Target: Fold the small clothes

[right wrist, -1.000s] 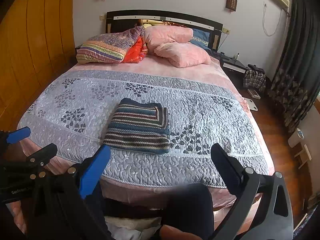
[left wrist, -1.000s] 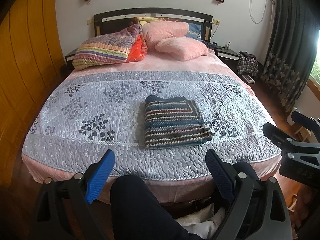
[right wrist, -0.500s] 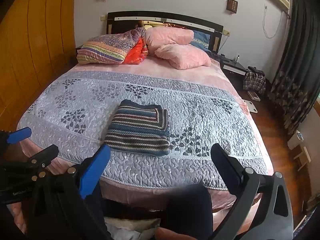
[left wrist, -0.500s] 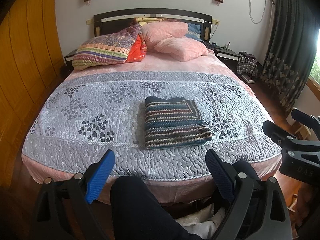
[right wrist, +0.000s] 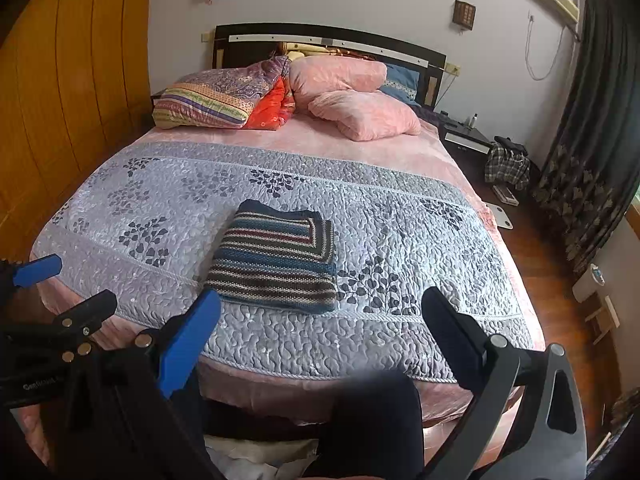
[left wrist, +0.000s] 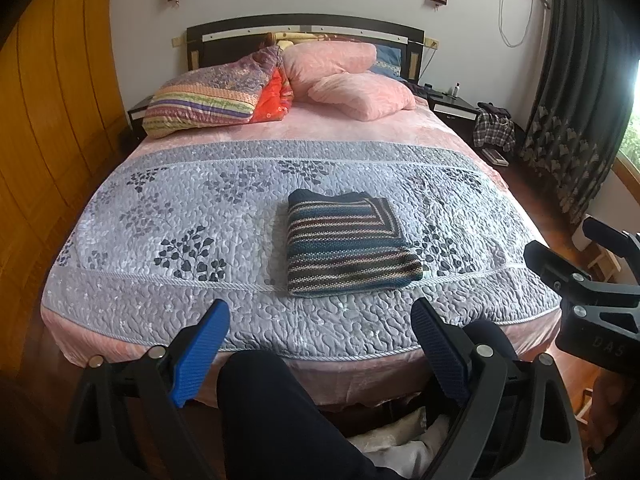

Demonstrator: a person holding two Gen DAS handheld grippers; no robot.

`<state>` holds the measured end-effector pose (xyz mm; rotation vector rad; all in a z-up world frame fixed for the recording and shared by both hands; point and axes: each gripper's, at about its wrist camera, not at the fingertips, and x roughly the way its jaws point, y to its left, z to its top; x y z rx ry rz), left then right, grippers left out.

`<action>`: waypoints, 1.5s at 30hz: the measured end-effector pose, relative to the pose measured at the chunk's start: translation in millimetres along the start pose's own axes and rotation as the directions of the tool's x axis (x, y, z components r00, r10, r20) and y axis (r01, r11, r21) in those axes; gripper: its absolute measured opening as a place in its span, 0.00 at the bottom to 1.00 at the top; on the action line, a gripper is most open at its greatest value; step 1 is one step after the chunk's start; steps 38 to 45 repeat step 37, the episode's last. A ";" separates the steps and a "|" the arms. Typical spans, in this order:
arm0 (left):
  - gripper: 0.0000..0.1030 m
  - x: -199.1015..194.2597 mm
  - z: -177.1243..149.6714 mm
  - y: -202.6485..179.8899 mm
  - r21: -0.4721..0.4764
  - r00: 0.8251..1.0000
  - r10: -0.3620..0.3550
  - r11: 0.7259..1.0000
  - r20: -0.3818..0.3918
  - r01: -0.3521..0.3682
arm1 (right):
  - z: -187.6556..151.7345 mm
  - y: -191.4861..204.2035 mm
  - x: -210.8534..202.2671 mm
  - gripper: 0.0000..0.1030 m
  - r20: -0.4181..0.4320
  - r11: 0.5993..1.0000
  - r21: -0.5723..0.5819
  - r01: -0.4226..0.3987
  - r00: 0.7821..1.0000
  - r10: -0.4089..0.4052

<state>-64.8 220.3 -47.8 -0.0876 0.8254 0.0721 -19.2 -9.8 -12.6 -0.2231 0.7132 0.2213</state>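
A striped knitted garment (left wrist: 344, 246) (right wrist: 278, 260) lies folded into a neat rectangle on the grey quilted bedspread (left wrist: 168, 232) (right wrist: 420, 240), near the foot of the bed. My left gripper (left wrist: 320, 322) hangs open below the bed's front edge, well short of the garment, with nothing between its blue pads. My right gripper (right wrist: 322, 312) is open too and holds nothing, just in front of the foot of the bed. Each gripper shows at the side of the other's view.
Pink pillows (left wrist: 352, 80) and a striped cushion (left wrist: 208, 96) are piled at the headboard. A person's dark-trousered legs (left wrist: 280, 420) stand between the grippers and the bed. A wooden wardrobe (left wrist: 48, 120) lines the left; curtains (left wrist: 576, 100) and a nightstand (left wrist: 456, 106) sit to the right.
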 end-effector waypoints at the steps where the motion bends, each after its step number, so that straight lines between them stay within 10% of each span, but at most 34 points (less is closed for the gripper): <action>1: 0.89 -0.2 0.0 -0.1 0.001 1.000 0.000 1.000 0.000 0.000 | 1.0 0.0 0.3 0.97 0.001 1.000 0.000 0.002 1.000 -0.002; 45: 0.89 10.9 -10.3 -0.6 0.003 1.000 0.008 1.000 -0.009 -0.007 | -8.6 3.1 6.2 0.97 -0.002 0.999 0.020 -0.030 1.000 0.030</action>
